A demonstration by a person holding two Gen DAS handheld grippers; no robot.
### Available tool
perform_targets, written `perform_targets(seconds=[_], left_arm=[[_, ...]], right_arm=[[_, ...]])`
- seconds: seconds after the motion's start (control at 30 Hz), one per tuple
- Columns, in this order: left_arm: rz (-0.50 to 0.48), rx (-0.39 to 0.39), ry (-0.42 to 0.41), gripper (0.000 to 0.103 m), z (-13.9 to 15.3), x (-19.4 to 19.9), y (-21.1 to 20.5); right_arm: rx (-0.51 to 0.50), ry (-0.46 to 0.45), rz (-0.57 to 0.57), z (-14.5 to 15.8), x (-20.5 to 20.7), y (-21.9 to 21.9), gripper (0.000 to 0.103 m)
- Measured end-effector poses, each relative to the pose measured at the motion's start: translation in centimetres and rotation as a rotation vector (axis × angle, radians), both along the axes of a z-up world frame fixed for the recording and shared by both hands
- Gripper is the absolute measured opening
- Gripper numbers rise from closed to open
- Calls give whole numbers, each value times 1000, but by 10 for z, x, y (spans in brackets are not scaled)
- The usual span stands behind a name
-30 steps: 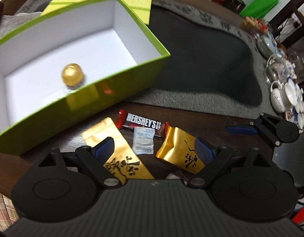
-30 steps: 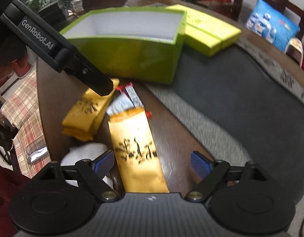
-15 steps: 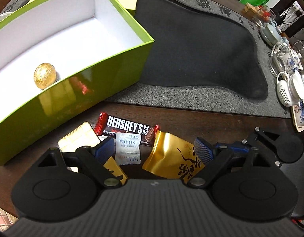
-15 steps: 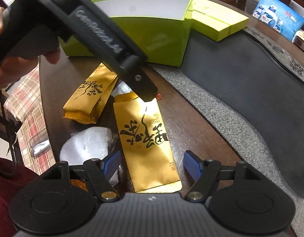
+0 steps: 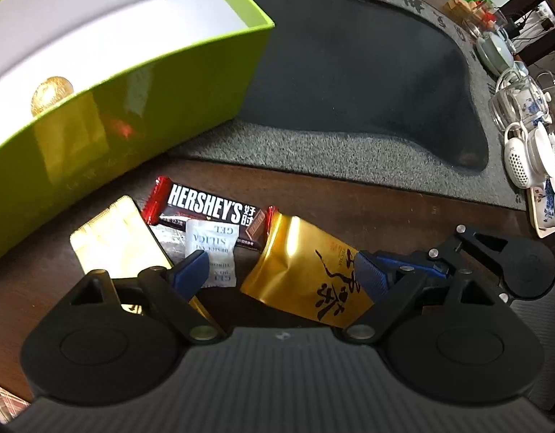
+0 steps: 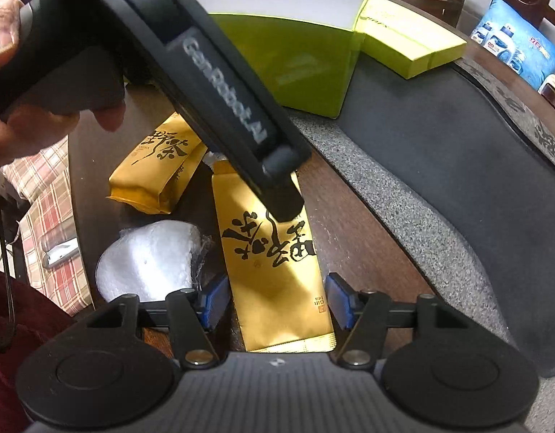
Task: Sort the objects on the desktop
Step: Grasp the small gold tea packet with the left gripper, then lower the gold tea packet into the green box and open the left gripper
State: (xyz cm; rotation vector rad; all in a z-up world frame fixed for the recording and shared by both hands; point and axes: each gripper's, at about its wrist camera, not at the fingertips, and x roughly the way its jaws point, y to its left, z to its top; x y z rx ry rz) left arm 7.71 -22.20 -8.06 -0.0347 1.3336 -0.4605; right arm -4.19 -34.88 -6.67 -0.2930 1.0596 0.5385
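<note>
right gripper (image 6: 275, 301) low over the worktop (image 6: 356, 238), fingers (image 6: 215, 299) apart, straddling the near end of a gold pouch (image 6: 277, 274) that lies flat between them, not clamped yet. left gripper (image 5: 282, 278) also spread wide, fingers (image 5: 190, 274) hanging over the pile, holding nothing. its right finger sits over the other end of that same pouch (image 5: 306, 270).

to do this well, i'd say: right gripper drops a touch more, squares up across the pouch's width, then closes on the sealed end so the foil doesn't slide out. foil looks slick and soft, so a firm pinch low down. the left gripper crowds the same pouch, so it should pick something else, and the silica packet (image 5: 212, 252) and hershey's bar (image 5: 205, 207) lie just ahead of it. a second gold pouch (image 6: 158, 169) lies beside the first, and a white wrapped lump (image 6: 147, 259) sits just left of the right gripper.

beyond the pile, the green box (image 5: 133, 97) stands open, 1 gold ball (image 5: 50, 93) already inside: likely the drop spot. its lid (image 6: 403, 43) rests behind it.

dark wood worktop, a grey stone tea tray (image 5: 367, 72) set on it. far right, a tea set (image 5: 529, 137); chairs and a blue cushion (image 6: 511, 43) past the edge.
</note>
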Motion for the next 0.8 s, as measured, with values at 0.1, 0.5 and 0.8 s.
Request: perform_targets(seconds=[0.1, 0.5, 0.8], left_arm=[[-5, -10, 3, 84, 0, -1, -2], [-4, -88, 39, 62, 8, 1, 3], [1, -93, 27, 58, 12, 3, 2]], right_arm=[[2, -1, 0, 1, 0, -1, 58], [2, -12, 10, 9, 3, -5, 55], [-4, -38, 14, 20, 5, -4, 54]])
